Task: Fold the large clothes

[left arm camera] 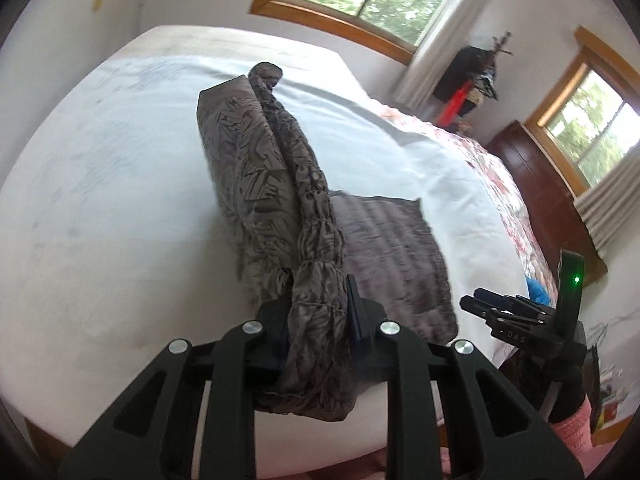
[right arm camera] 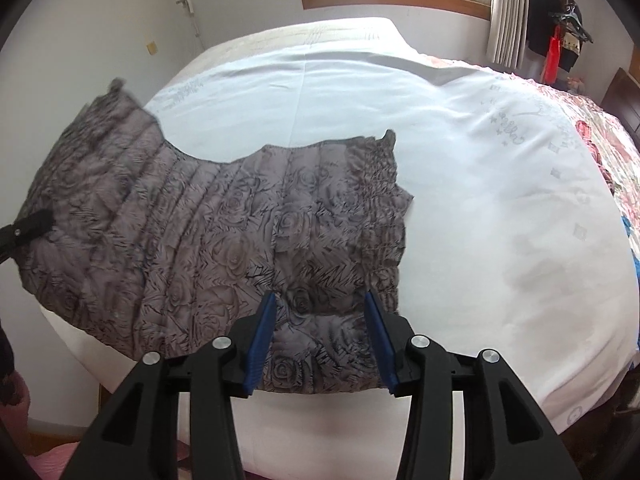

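- Grey-brown rose-printed quilted garment [right arm camera: 208,240] lies on the white bed sheet [right arm camera: 460,184], and it is partly lifted at our left side, where a bunched, gathered edge [left arm camera: 316,292] rises off the bed.
- Seen from the left wrist, its long axis runs away from us, from the near bed edge toward the far window; from the right wrist it spreads broadly leftward across the sheet.
- Our left gripper [left arm camera: 316,320] is clamped on that gathered edge, the cloth pinched tight between narrow jaws and trailing away from them.
- Our right gripper [right arm camera: 320,332] hangs over the near hem with its blue pads [right arm camera: 262,340] apart; the cloth shows between them, but we cannot see them pressing on it.
- We judge the left hand is carrying the fold, so the next move turns on drawing its edge across toward the right side, where the garment lies flat.
- Beyond the sheet sits a floral quilt [right arm camera: 600,152].
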The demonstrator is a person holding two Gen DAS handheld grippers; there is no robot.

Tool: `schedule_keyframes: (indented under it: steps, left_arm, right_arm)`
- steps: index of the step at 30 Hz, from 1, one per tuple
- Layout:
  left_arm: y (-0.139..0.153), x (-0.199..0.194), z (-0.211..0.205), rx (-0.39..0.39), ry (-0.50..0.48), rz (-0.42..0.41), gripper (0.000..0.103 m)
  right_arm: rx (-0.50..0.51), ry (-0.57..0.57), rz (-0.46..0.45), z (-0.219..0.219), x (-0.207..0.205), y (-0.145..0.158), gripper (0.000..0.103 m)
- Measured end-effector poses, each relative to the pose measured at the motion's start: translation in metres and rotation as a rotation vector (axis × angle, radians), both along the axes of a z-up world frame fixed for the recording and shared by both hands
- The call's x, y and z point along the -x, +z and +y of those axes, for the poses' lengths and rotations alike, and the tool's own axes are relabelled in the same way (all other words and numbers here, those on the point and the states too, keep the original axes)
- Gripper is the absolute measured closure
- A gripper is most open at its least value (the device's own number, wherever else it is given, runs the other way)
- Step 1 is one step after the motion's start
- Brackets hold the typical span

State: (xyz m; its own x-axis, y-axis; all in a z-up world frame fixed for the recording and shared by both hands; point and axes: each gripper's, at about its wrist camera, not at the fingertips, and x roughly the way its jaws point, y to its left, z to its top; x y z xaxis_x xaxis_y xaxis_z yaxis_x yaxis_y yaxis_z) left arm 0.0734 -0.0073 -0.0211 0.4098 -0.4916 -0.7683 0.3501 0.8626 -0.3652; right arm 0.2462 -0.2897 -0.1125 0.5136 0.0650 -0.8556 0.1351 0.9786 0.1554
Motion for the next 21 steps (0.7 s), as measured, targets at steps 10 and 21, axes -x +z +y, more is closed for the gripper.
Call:
schedule_keyframes:
  steps: [10,21]
  left_arm:
    - [-0.018,-0.002,-0.102,-0.08,-0.115,-0.013,0.083]
    - [-0.074,-0.008,-0.172,-0.158,-0.153,0.071,0.083]
  right_arm:
    - [-0.012,-0.032,-0.001,-0.033,0.021,0.004,0.057]
    - [-0.045,-0.046,0.057,-0.071,0.025,-0.02,0.057]
